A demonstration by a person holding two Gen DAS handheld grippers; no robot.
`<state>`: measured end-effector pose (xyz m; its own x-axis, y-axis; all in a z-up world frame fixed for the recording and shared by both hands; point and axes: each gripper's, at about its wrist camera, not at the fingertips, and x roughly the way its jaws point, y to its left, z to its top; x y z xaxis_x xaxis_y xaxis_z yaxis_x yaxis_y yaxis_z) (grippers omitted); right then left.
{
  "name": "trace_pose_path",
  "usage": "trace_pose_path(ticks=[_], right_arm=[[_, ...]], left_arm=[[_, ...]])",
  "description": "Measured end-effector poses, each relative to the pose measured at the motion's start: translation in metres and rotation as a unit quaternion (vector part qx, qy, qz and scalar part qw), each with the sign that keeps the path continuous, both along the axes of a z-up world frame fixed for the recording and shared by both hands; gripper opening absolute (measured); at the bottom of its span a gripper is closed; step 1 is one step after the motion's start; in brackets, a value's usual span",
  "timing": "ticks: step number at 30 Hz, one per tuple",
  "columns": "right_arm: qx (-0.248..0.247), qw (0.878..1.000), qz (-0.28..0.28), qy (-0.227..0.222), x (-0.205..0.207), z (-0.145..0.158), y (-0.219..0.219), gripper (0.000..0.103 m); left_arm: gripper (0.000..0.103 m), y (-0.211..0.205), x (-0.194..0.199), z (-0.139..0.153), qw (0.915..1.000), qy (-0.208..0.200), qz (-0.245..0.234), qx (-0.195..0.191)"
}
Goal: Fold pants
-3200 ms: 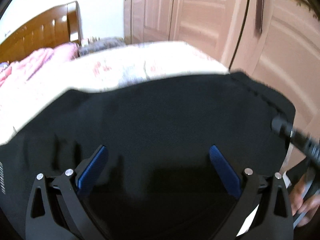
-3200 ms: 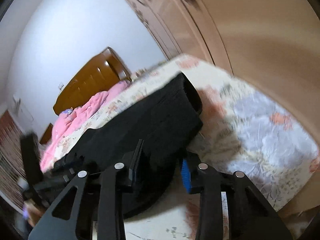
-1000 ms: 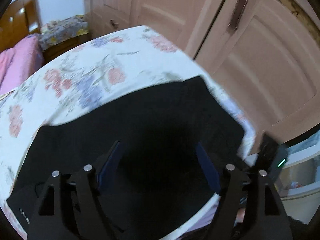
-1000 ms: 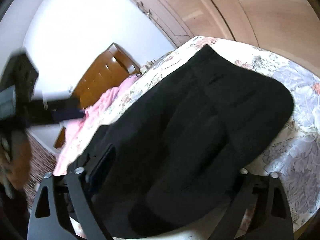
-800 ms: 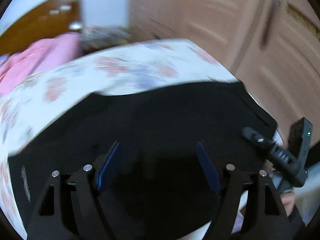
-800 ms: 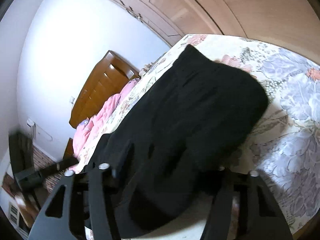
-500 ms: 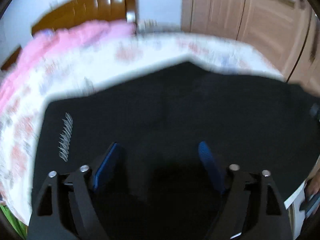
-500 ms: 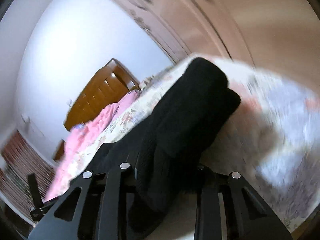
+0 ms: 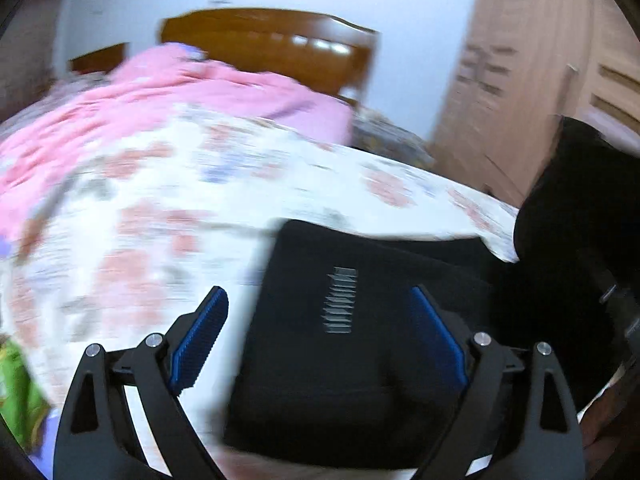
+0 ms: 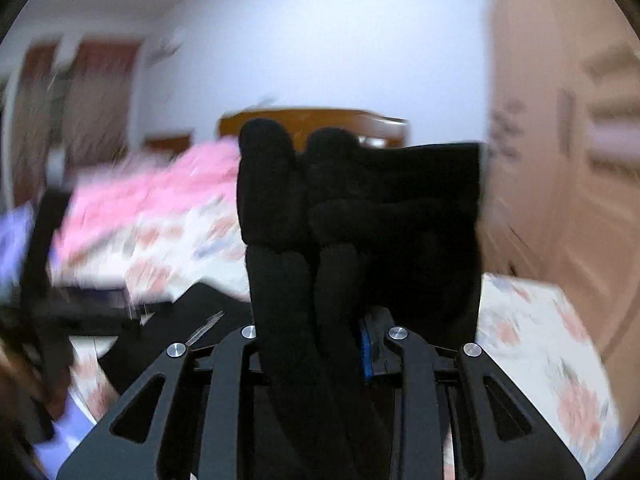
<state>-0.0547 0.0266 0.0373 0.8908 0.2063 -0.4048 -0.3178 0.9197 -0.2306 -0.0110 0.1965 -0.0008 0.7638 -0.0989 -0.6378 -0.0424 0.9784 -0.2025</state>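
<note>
On bed [image 9: 168,216] with floral sheet, black pants [image 9: 344,340] lie at 6 o'clock under left hand-held gripper [image 9: 320,332], fingers spread wide, gripping nothing. Right hand-held gripper [image 10: 320,344] clamped on bunched pants [image 10: 360,216], lifted above bed. Pink blanket [image 9: 208,88] at 11 o'clock.

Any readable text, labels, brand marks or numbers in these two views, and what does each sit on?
None can be read.
Grey print on the black pants, between the left gripper's open fingers: a stack of short lines, too blurred to read.
The same print shows as a faint streak in the right wrist view: unreadable.
The right gripper, shut on bunched pants fabric, carries no visible marking.
</note>
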Motion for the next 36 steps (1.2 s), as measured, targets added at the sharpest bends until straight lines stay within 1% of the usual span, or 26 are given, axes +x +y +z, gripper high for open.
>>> trace_pose_path(ticks=[1,2,3,4,5,6,7,8,10,11,12,14,15,17,19,20,22,24,26,29,31,32,33,34,35,36], right_arm=[[-0.03,0.999,0.014,0.011,0.0,-0.01,0.021,0.028],[-0.082,0.995,0.036,0.031,0.004,-0.031,0.051,0.027],[-0.128,0.989,0.053,0.053,0.006,-0.052,0.074,0.027],[-0.159,0.983,0.06,0.072,0.005,-0.069,0.089,0.027],[-0.198,0.976,0.059,0.074,0.001,-0.091,0.102,0.027],[-0.215,0.974,0.053,0.043,-0.007,-0.098,0.105,0.028],[-0.218,0.974,0.049,0.03,-0.012,-0.099,0.105,0.028],[-0.211,0.976,0.051,0.035,-0.011,-0.097,0.102,0.028],[-0.208,0.976,0.051,0.033,-0.006,-0.09,0.098,0.027],[-0.212,0.976,0.049,0.026,-0.009,-0.09,0.098,0.027],[-0.219,0.974,0.046,0.017,-0.011,-0.092,0.098,0.027],[-0.239,0.97,0.037,-0.008,-0.018,-0.097,0.103,0.028],[-0.244,0.969,0.034,-0.016,-0.023,-0.099,0.106,0.028],[-0.248,0.968,0.03,-0.022,-0.018,-0.101,0.107,0.028],[-0.25,0.967,0.029,-0.025,-0.016,-0.101,0.107,0.028],[-0.251,0.967,0.029,-0.028,-0.018,-0.101,0.106,0.028],[-0.256,0.966,0.029,-0.038,-0.024,-0.1,0.104,0.028],[-0.257,0.965,0.029,-0.049,-0.029,-0.1,0.101,0.028],[-0.244,0.967,0.03,-0.06,-0.033,-0.098,0.097,0.028],[-0.234,0.968,0.029,-0.082,-0.038,-0.093,0.093,0.027],[-0.225,0.97,0.027,-0.088,-0.041,-0.09,0.091,0.026],[-0.22,0.971,0.027,-0.088,-0.041,-0.089,0.089,0.026],[-0.223,0.971,0.028,-0.085,-0.04,-0.091,0.09,0.026],[-0.231,0.969,0.029,-0.078,-0.038,-0.093,0.091,0.027],[-0.24,0.968,0.032,-0.071,-0.037,-0.094,0.092,0.029],[-0.245,0.967,0.036,-0.065,-0.037,-0.093,0.091,0.036]], left_arm=[[0.091,0.014,-0.005,-0.001,0.9999,0.002,0.017,0.0],[0.091,0.022,-0.007,0.0,0.9996,0.004,0.028,-0.001],[0.091,0.038,-0.012,-0.002,0.9991,0.008,0.041,-0.005],[0.091,0.048,-0.015,-0.005,0.9988,0.012,0.047,-0.008],[0.091,0.054,-0.018,-0.009,0.9985,0.017,0.051,-0.008],[0.091,0.061,-0.021,-0.013,0.9985,0.023,0.048,-0.009],[0.091,0.064,-0.024,-0.016,0.9986,0.026,0.043,-0.014],[0.091,0.068,-0.028,-0.018,0.9987,0.027,0.036,-0.022],[0.091,0.075,-0.026,-0.025,0.9974,0.031,0.011,-0.065],[0.091,0.076,-0.024,-0.026,0.9948,0.032,-0.006,-0.097],[0.091,0.075,-0.022,-0.027,0.9928,0.031,-0.017,-0.115],[0.092,0.066,-0.012,-0.02,0.9862,0.033,-0.06,-0.151],[0.095,0.06,-0.006,-0.017,0.9842,0.041,-0.078,-0.154],[0.096,0.045,0.013,-0.012,0.9777,0.061,-0.124,-0.158],[0.098,0.027,0.036,-0.01,0.9732,0.089,-0.152,-0.148],[0.098,0.021,0.048,-0.013,0.9687,0.113,-0.167,-0.145],[0.098,0.005,0.073,-0.028,0.9535,0.183,-0.191,-0.144],[0.098,-0.011,0.084,-0.04,0.944,0.235,-0.2,-0.117],[0.098,-0.023,0.084,-0.044,0.9411,0.249,-0.206,-0.099],[0.097,-0.031,0.085,-0.047,0.9324,0.26,-0.222,-0.118],[0.09,-0.035,0.084,-0.046,0.9286,0.267,-0.228,-0.121],[0.075,-0.038,0.084,-0.045,0.9255,0.269,-0.234,-0.128],[0.066,-0.039,0.084,-0.045,0.9201,0.27,-0.244,-0.144],[0.049,-0.04,0.084,-0.042,0.9218,0.268,-0.241,-0.143],[0.045,-0.041,0.087,-0.041,0.9233,0.269,-0.237,-0.138],[0.042,-0.042,0.089,-0.041,0.9245,0.27,-0.233,-0.135]])
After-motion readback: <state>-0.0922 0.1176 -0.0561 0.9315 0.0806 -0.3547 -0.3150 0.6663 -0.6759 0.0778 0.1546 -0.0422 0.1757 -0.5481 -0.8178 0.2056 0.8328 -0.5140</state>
